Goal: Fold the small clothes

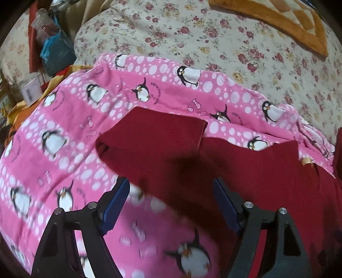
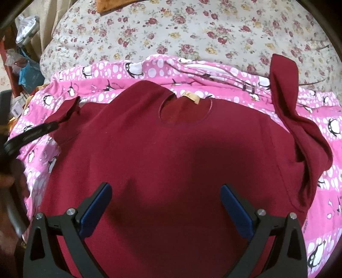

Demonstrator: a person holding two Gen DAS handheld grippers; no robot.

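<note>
A dark red shirt (image 2: 171, 149) lies flat, front up, on a pink penguin blanket (image 1: 64, 128). Its round neck opening (image 2: 186, 111) points away from me, with a tan label (image 2: 191, 97) at the collar. The left sleeve (image 1: 154, 132) is folded short. The right sleeve (image 2: 299, 119) lies twisted and bunched out to the side. My left gripper (image 1: 171, 181) hovers open over the shirt's left edge, just short of that sleeve, holding nothing. One of its black fingers (image 2: 30, 135) shows beside the left sleeve in the right wrist view. My right gripper (image 2: 165, 187) stands open above the shirt's lower middle.
The blanket rests on a floral bedspread (image 1: 213, 32) that runs on beyond it. An orange-edged quilt (image 1: 277, 19) lies at the far right. Bags and boxes (image 1: 53, 47) crowd the far left beside the bed. An orange and yellow cloth (image 1: 17, 111) sticks out at the blanket's left edge.
</note>
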